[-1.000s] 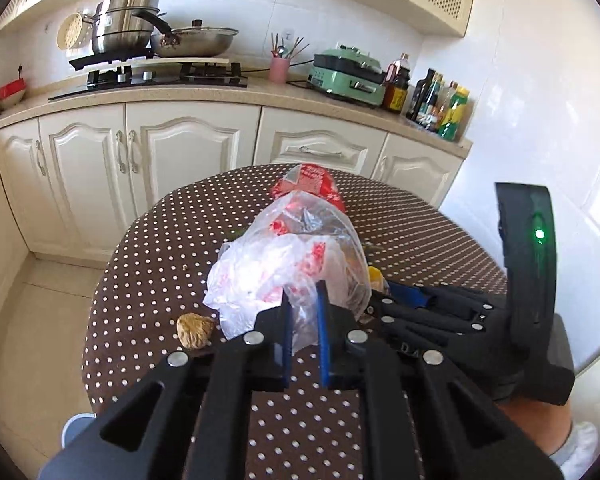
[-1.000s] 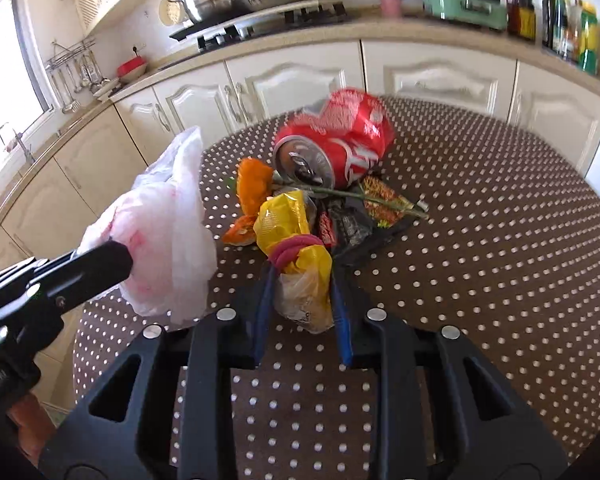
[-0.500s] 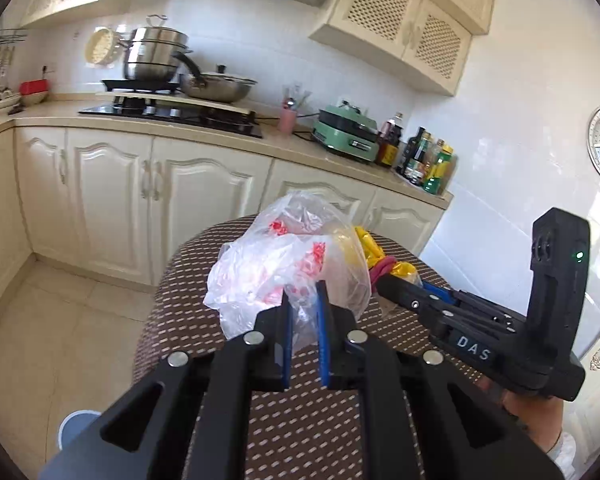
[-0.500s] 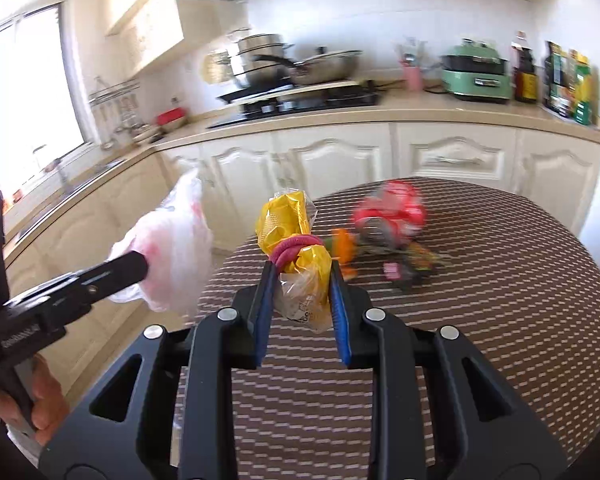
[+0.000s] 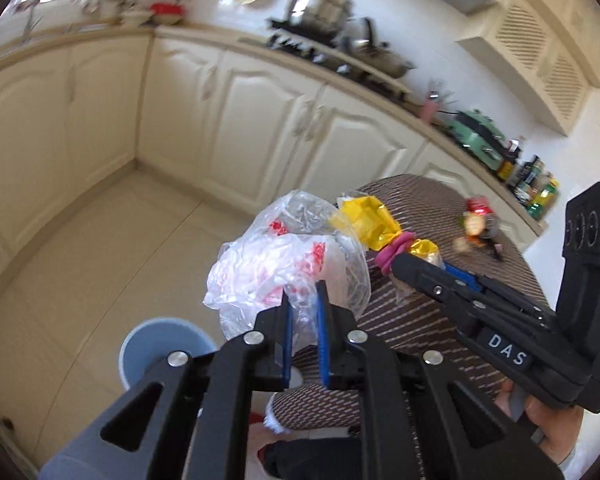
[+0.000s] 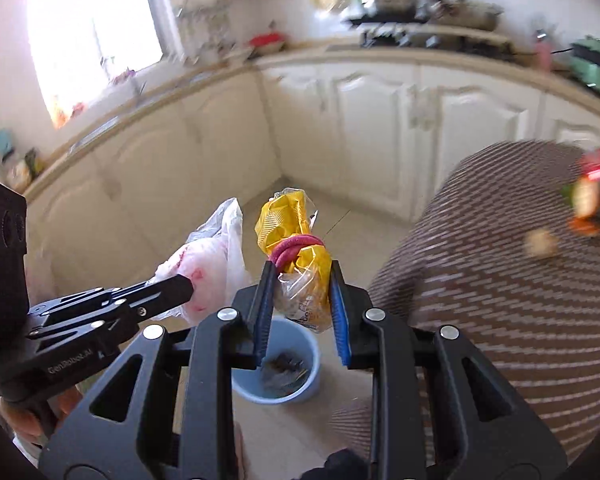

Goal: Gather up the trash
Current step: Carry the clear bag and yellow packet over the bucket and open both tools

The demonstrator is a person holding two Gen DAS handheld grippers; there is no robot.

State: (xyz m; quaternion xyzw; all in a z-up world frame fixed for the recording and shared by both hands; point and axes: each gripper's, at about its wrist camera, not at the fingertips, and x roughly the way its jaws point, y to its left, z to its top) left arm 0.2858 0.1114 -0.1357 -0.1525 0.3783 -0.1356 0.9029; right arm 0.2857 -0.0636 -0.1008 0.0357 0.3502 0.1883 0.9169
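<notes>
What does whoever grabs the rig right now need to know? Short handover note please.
Left gripper: shut on the clear plastic bag, held beside the blue bin.
Right gripper: shut on the yellow tied bag, held over the bin.
Done: both bags are off the table; the bin already holds some trash.
Left: release both into the bin, then fetch the red can and scraps on the table.
</notes>
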